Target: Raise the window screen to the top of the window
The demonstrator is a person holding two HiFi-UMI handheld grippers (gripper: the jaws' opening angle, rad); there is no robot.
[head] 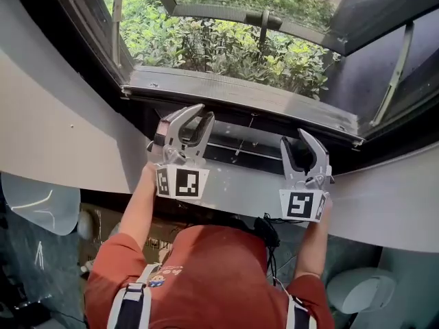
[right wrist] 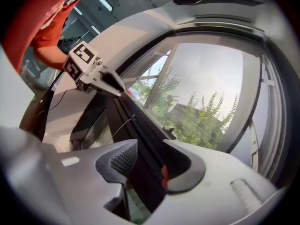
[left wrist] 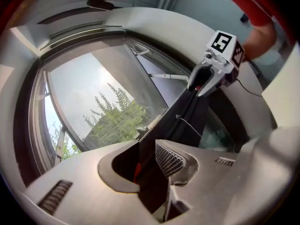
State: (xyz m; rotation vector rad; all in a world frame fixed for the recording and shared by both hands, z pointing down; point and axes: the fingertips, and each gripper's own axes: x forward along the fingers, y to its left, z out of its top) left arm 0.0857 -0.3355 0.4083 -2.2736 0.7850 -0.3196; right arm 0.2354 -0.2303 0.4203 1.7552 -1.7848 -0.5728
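The window screen [left wrist: 93, 102] is down over the opening. Its dark bottom rail [left wrist: 185, 114] lies low, just above the sill [head: 226, 91]. The left claw [head: 204, 115] and the right claw [head: 296, 141] both stand wide, each with the rail between its jaws, and the pads are not yet pressing. I judge the screen itself to be light, soft and easy to tear. Only the stiff rail should be gripped, at two places well apart, and lifted evenly so that it does not jam.
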